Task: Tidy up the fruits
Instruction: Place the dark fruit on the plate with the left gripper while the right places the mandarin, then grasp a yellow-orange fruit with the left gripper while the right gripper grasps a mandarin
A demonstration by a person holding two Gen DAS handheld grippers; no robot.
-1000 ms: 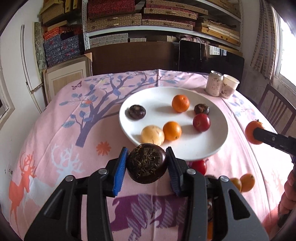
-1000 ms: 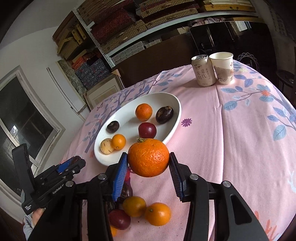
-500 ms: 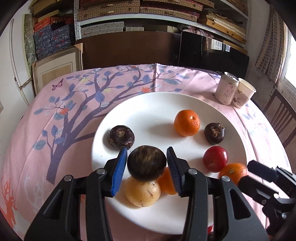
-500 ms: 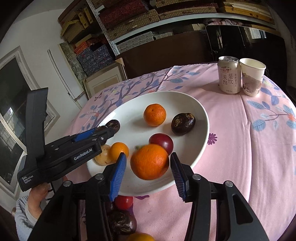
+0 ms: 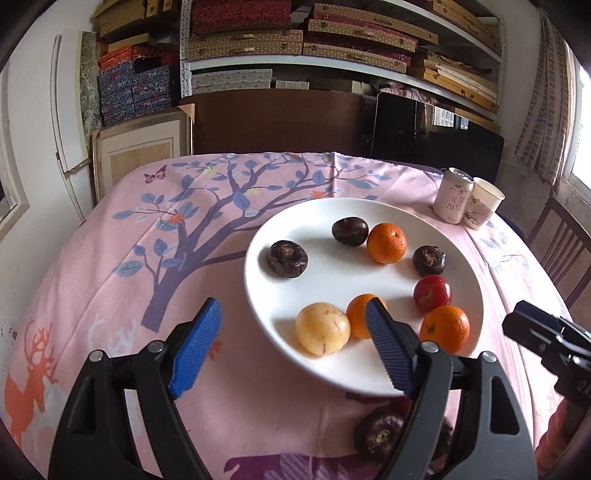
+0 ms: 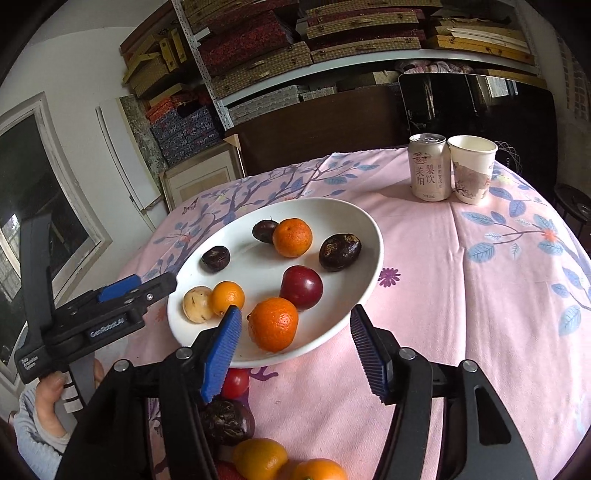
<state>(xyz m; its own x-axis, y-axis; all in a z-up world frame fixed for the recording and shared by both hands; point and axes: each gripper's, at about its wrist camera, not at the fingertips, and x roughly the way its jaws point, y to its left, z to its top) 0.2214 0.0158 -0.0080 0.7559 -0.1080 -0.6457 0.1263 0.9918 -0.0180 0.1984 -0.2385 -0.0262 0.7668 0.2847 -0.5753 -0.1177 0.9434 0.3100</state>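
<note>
We find the left tool (image 5: 291,347) standing wide, its jaws just opened and nothing between them; the dark fruit it carried (image 5: 350,231) now sits at the far side of the white plate (image 5: 369,380), against a mandarin (image 5: 386,243). The right tool (image 6: 295,350) has likewise been opening, and the orange (image 6: 273,324) lies free on the plate's near rim, no pad touching it. The fruit not yet sorted, a dark one (image 6: 227,422), a small red one (image 6: 235,382) and mandarins (image 6: 260,458), lies on the desk below and behind the right tool, nearer that hand. We judge the next pick calls for drawing back and down. The desk wears a pink printed cloth (image 5: 122,254); a drink can (image 6: 428,167) and a paper cup (image 6: 472,170) stand well apart, before loaded shelves (image 5: 332,33).
</note>
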